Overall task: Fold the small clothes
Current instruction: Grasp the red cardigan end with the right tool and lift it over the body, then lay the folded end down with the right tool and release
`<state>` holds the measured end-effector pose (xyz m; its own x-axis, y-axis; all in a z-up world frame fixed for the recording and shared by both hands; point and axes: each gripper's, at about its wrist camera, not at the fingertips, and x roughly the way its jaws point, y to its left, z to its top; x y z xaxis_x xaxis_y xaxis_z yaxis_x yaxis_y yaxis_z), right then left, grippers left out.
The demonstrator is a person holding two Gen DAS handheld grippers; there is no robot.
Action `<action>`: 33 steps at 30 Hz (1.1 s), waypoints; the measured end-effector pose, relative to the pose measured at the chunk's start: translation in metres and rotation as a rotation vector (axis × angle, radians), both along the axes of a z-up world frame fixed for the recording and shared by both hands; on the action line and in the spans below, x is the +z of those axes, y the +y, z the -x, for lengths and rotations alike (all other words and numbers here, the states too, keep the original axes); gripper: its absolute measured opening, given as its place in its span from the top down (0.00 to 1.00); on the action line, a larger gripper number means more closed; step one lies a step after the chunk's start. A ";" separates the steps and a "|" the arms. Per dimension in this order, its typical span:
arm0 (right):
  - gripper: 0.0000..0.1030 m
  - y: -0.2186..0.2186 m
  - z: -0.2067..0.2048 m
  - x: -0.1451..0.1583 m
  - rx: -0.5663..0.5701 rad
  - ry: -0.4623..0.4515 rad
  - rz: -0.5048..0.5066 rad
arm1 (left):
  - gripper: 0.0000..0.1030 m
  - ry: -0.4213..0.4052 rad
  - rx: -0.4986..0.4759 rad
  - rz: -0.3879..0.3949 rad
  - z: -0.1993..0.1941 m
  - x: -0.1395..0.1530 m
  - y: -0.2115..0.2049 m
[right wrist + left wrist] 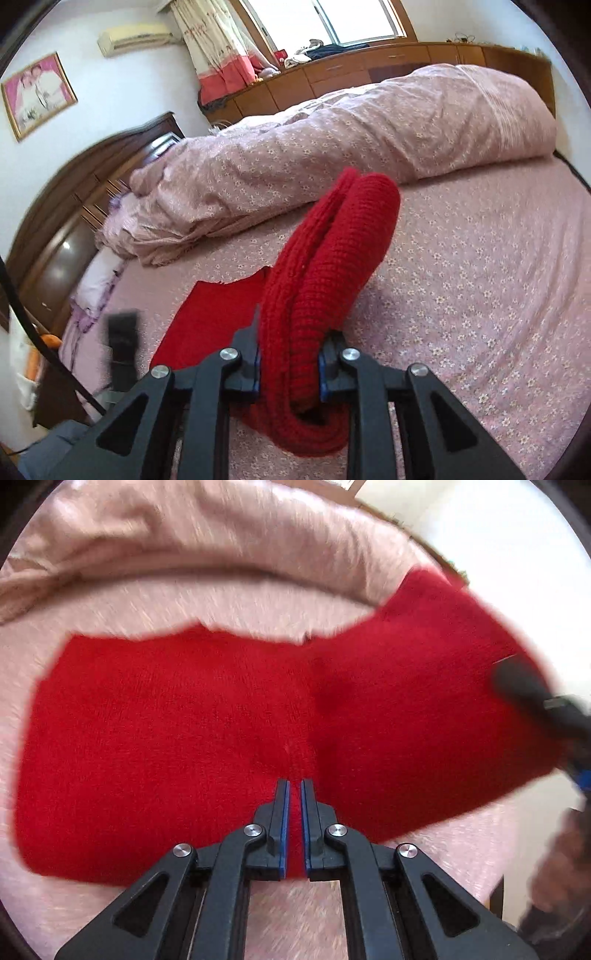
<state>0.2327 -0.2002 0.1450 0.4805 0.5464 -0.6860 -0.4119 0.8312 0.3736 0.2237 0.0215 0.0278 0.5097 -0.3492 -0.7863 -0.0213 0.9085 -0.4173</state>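
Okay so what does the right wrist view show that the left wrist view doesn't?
Only the right wrist view: the rolled pink quilt, wooden headboard, window, framed picture, and the right gripper with its jaws clamped on bunched knit.

Only the left wrist view: the left gripper pinching the near edge of the spread fabric.

Both: the red knit garment on the pink floral bedsheet.

The left wrist view looks steeply down, close over the red knit (pixel 184 720) on the pink bed (pixel 258 602). The right wrist view looks from higher across the bed (pixel 480 277) toward the window (pixel 354 18). Both share the knit (pixel 325 266) and bed
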 end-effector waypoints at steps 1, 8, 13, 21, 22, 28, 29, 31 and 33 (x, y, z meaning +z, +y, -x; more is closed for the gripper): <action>0.79 0.007 0.000 0.003 0.000 0.000 0.022 | 1.00 -0.017 0.003 -0.014 0.006 0.010 0.011; 0.79 0.094 0.011 0.023 0.044 -0.064 0.209 | 0.99 -0.110 0.111 -0.110 0.045 0.035 0.110; 0.79 0.162 0.026 0.017 0.065 -0.112 0.231 | 0.99 0.007 0.196 -0.082 0.053 -0.001 0.154; 0.80 0.263 0.082 -0.073 0.143 -0.145 0.154 | 0.99 0.102 0.245 -0.062 0.070 -0.019 0.195; 0.80 0.268 0.084 -0.080 0.145 -0.134 0.155 | 0.99 0.107 0.245 -0.066 0.072 -0.020 0.197; 0.70 0.280 0.085 -0.092 0.135 -0.112 0.175 | 0.99 0.119 0.250 -0.052 0.084 -0.019 0.208; 0.66 0.280 0.085 -0.092 0.156 -0.100 0.156 | 0.99 0.119 0.254 -0.047 0.085 -0.018 0.209; 0.64 0.278 0.081 -0.090 0.232 -0.053 0.019 | 0.99 0.115 0.262 -0.030 0.085 -0.016 0.213; 0.51 0.270 0.080 -0.083 0.271 -0.003 -0.124 | 0.99 0.105 0.264 -0.023 0.086 -0.012 0.213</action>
<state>0.1530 0.0701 0.0620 0.3077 0.7345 -0.6049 -0.6135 0.6390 0.4639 0.1379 0.2346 0.0158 0.4963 -0.1960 -0.8457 -0.3007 0.8751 -0.3792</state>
